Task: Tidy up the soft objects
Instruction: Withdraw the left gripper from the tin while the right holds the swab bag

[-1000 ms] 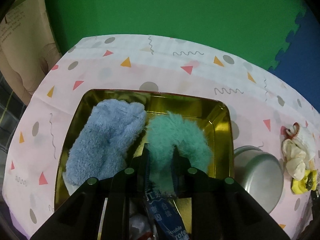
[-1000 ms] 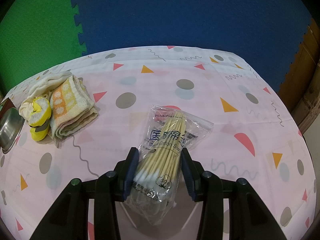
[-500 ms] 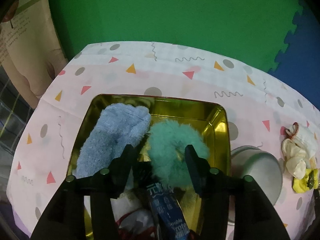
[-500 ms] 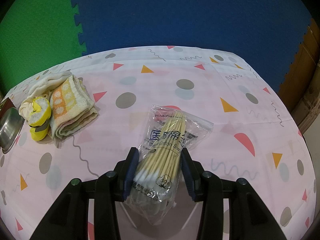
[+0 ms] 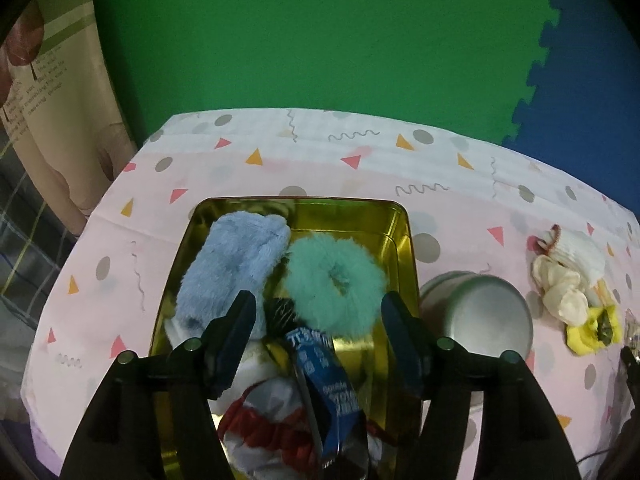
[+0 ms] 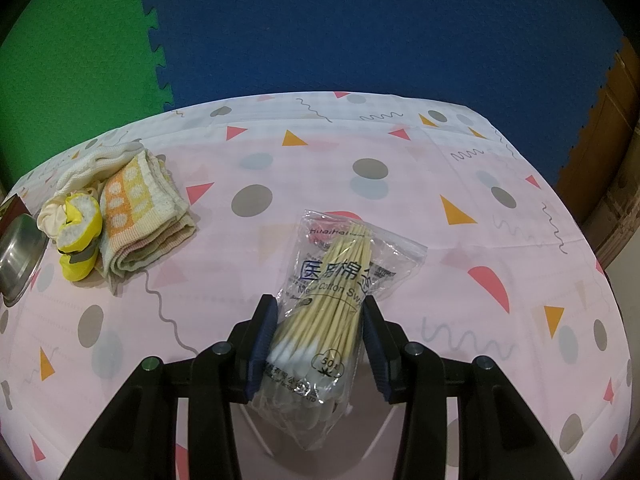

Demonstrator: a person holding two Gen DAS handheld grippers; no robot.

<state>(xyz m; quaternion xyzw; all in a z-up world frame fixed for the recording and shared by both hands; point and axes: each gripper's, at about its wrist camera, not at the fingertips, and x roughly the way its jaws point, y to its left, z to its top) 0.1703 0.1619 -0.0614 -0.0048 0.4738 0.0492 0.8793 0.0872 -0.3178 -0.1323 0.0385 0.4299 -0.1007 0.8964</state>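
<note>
In the left wrist view a gold tin (image 5: 404,248) holds a fluffy blue cloth (image 5: 236,268), a teal fluffy scrunchie (image 5: 336,284), a blue packet (image 5: 328,376) and a red-and-white fabric piece (image 5: 268,428). My left gripper (image 5: 319,304) hovers above the tin. Its jaws are opening and the pads touch nothing; the scrunchie lies loose in the tin below the gap. In the right wrist view my right gripper (image 6: 319,304) is shut on a clear bag of cotton swabs (image 6: 344,280), held just over the pink tablecloth (image 6: 440,168).
A steel bowl (image 5: 476,316) stands right of the tin. Beyond it lies a pile of white and cream fabric with a yellow piece (image 5: 560,280). The right wrist view shows a folded orange-dotted towel (image 6: 140,216), the yellow piece (image 6: 80,240) and the bowl's rim (image 6: 20,256).
My left gripper has let go of the teal scrunchie, opened wide and drawn up and back from the tin. The right gripper and its bag have not moved.
</note>
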